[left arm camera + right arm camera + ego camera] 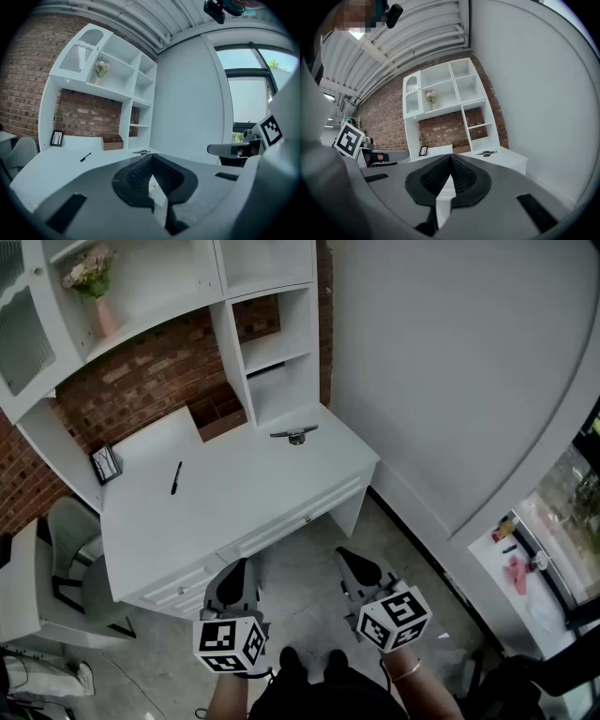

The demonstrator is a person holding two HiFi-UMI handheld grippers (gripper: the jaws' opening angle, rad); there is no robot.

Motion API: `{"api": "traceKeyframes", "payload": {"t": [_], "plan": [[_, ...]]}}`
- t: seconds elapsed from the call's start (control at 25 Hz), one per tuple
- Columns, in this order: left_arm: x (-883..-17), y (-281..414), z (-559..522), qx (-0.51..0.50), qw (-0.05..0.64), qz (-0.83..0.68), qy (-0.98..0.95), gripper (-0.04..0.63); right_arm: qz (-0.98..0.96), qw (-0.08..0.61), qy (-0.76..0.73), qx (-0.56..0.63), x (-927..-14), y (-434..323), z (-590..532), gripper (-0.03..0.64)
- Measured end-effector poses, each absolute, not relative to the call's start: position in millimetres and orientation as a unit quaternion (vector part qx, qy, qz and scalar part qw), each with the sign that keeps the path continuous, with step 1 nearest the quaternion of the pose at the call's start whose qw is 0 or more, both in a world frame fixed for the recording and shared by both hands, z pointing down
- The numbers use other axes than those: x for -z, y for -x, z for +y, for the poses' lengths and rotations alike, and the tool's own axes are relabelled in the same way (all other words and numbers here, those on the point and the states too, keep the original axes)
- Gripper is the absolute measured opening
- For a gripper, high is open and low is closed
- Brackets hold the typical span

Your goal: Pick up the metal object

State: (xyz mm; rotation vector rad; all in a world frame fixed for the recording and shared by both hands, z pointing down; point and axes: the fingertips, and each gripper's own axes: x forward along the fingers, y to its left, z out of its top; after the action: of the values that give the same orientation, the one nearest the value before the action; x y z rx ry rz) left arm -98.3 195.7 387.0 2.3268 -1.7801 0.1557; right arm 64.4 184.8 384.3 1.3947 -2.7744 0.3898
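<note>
The metal object (294,435), a slim silvery bar on a small foot, lies near the back right of the white desk (234,507), below the open shelves. It also shows small and far off in the left gripper view (140,152) and the right gripper view (486,153). My left gripper (236,570) and right gripper (352,561) hover over the floor in front of the desk, well short of the object. Both are shut, with their dark pads meeting and nothing between them (151,160) (450,159).
A black pen (176,477), a small picture frame (106,463) and a wooden organizer box (221,418) are on the desk. White shelves (277,343) with a flower vase (94,292) rise behind. A grey chair (80,568) stands left; a white wall (450,381) is on the right.
</note>
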Motion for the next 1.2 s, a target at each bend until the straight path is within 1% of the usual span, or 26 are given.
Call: {"api": "traceKeyframes", "payload": {"t": [0.52,0.88,1.0,1.2], "plan": [[-393,38,199,-0.057,0.106,-0.62,-0.775,0.009,-0.879,-0.034,-0.442,-0.175,-396,-130,176,0.006],[-390,34,181,-0.054,0.11,-0.626,-0.771,0.009,-0.874,-0.056,-0.427,-0.226,-403,-135,150,0.009],[-391,41,167,-0.055,0.108,-0.625,-0.771,0.009,-0.871,-0.054,-0.422,-0.245,-412,-127,137,0.064],[-397,52,130,-0.053,0.106,-0.621,-0.775,0.009,-0.865,-0.056,-0.424,-0.262,-420,-116,103,0.094]]}}
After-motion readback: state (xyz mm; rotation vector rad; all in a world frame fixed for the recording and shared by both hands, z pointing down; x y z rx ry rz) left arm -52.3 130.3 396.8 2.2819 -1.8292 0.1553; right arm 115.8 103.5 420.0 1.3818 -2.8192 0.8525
